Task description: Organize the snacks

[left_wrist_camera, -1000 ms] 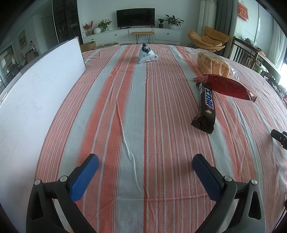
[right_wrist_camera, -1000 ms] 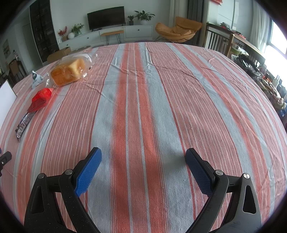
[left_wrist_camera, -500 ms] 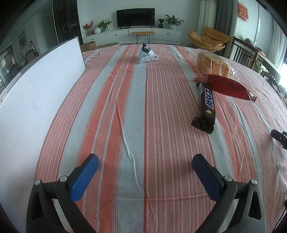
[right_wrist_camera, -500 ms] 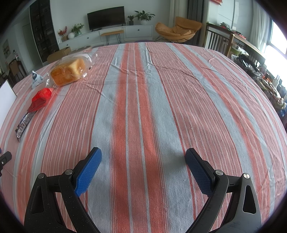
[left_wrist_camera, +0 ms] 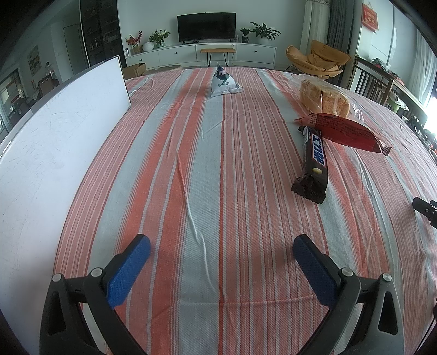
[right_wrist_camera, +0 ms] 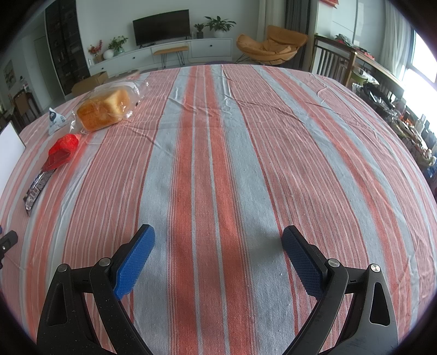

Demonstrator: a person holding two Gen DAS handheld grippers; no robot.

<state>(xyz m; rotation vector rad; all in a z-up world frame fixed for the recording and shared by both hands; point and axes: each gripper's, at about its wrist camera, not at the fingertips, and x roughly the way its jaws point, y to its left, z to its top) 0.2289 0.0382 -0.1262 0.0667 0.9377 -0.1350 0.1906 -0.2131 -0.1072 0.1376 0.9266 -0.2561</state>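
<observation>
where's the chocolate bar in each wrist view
Left wrist: the chocolate bar lies right of centre, its far end under the red packet.
Right wrist: the same bar sits at the far left edge, seen small.
Shared landmark: the bagged bread loaf, beyond the red packet in both.

Home living room: TV (left_wrist_camera: 206, 26), orange lounge chair (left_wrist_camera: 316, 58) (potted plants (left_wrist_camera: 263, 30) too), striped tablecloth (left_wrist_camera: 218, 163).

Tablecloth (left_wrist_camera: 207, 169): orange-red and pale grey stripes with thin white lines. Far right: dark brown chocolate bar (left_wrist_camera: 314, 163) with blue-white lettering, red packet (left_wrist_camera: 347, 132), golden bread in clear bag (left_wrist_camera: 323, 98). Far: white pyramid pouch (left_wrist_camera: 224, 83), dark print; left: plain white board (left_wrist_camera: 49, 153).
</observation>
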